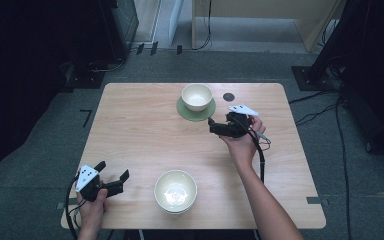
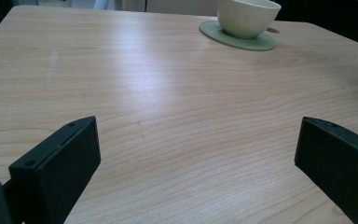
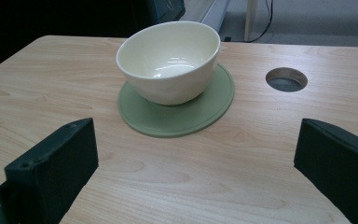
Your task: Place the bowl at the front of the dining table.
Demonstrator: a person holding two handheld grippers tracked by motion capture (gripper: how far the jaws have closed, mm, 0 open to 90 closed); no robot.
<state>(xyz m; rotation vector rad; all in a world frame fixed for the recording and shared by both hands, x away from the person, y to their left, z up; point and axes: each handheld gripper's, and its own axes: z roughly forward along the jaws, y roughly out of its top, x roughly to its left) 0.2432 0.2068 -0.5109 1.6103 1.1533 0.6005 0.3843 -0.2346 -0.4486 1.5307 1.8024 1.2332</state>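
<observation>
The right hand-held gripper (image 1: 213,125) hovers wide open and empty, just beside the glossy cream ceramic bowl (image 3: 170,60) on its round green mat (image 3: 177,114), not touching.

Upright cream bowl (image 3: 170,63) on green coaster (image 3: 177,112)

Glossy ceramic-looking bowl (image 3: 170,60), matt mat (image 3: 177,109), wood-grain tbl (image 3: 261,154).

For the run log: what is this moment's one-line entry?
right claw: open, facing bowl on green mat | left claw: open, empty | near bowl: untouched
</observation>
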